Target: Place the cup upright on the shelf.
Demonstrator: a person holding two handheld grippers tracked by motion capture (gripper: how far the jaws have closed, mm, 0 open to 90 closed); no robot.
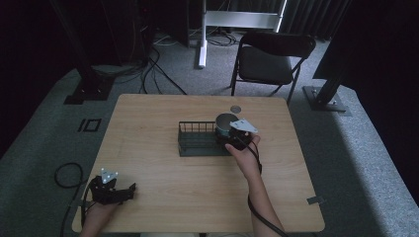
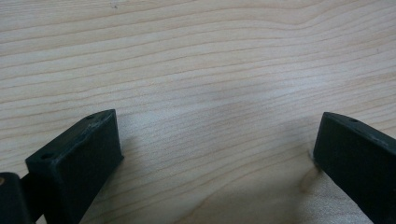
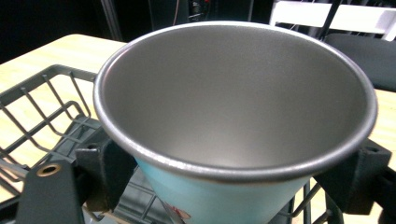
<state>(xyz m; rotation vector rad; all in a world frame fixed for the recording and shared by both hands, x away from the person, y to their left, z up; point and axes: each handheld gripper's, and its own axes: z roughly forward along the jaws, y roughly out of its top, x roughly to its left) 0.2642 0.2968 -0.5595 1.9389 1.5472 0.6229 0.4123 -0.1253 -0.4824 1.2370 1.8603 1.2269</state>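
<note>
Upright cup (image 3: 233, 130), mouth up, over rack (image 3: 42, 107)

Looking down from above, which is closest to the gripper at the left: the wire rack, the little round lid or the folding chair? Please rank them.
From the left gripper:
1. Wire rack, mid-table, to its right.
2. Round lid, near the table's far edge.
3. Folding chair, on the floor beyond the table.

Most of the counter (image 1: 148, 123) lies bare: the whole left half, the lower middle and the right edge of the high view give open passage. The obstacles cluster at centre: the black wire rack (image 1: 197, 139), with the metal cup (image 1: 226, 123) at its right end clamped in the right tool (image 1: 232, 136). A small round disc (image 1: 236, 107) lies just behind, near the far edge.
</note>
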